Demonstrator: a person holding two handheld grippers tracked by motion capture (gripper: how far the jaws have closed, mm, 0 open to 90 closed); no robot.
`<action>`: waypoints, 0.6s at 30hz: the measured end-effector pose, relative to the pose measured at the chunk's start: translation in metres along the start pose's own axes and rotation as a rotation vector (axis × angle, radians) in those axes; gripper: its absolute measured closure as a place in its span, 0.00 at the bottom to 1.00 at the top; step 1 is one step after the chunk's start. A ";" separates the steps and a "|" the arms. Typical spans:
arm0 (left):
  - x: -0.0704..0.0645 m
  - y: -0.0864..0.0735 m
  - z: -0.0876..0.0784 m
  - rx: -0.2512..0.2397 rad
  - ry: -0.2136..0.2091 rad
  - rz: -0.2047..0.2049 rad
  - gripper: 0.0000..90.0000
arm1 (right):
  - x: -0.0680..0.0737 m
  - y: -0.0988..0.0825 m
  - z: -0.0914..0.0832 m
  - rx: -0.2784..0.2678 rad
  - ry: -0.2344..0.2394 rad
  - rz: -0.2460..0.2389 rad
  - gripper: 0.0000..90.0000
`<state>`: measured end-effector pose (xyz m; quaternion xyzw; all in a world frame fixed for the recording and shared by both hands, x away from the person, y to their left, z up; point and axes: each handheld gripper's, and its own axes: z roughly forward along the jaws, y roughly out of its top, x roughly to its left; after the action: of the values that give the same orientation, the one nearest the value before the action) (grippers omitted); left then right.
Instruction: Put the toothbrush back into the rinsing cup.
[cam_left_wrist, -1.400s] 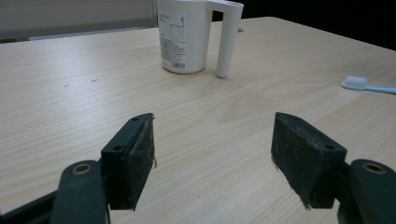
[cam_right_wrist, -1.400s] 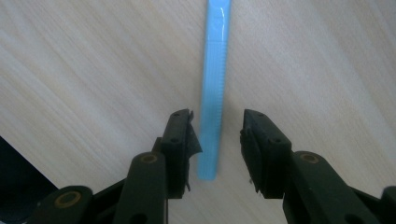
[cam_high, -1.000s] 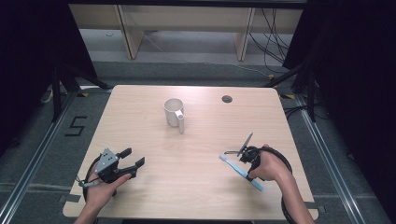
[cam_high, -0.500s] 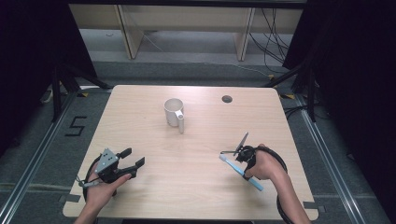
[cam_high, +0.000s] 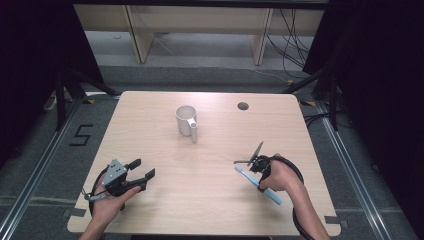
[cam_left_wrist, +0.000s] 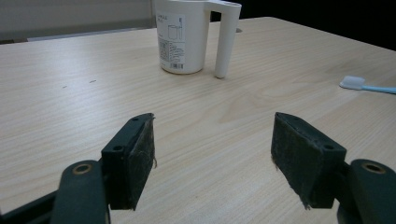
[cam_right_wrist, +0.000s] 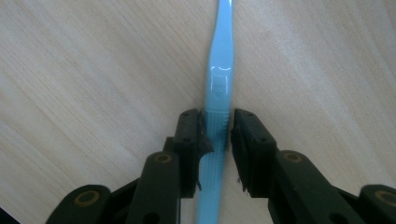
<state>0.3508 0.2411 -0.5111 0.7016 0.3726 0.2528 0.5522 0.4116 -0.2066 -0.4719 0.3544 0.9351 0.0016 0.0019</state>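
- Mug (cam_high: 186, 120), white, upright at upper centre of worktop (cam_high: 210, 200); its inside can't be made out.
- Toothbrush (cam_high: 260, 182), blue, flat on worktop at lower right.
- Right gripper (cam_right_wrist: 217, 133): fingers have just been closing, now clamped on the toothbrush handle.
- Left gripper (cam_high: 140, 170), lower left: fingers spread wide, nothing between.

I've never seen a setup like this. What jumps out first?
A light blue toothbrush lies on the wooden table, the right gripper closing its black jaws around the handle. Farther back stands a white mug. The left gripper rests open at the near left.
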 end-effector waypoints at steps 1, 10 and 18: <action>0.000 0.000 0.000 0.001 0.000 -0.001 0.33 | 0.000 0.000 0.000 0.001 0.002 0.008 0.80; -0.001 0.000 -0.001 0.019 0.006 0.009 0.33 | -0.001 0.002 0.001 0.010 -0.008 0.009 0.85; -0.002 0.000 0.000 0.005 -0.003 -0.001 0.33 | 0.001 0.005 0.002 0.032 -0.021 0.006 0.87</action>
<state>0.3498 0.2396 -0.5110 0.7032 0.3728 0.2504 0.5512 0.4143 -0.2026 -0.4737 0.3572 0.9339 -0.0171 0.0061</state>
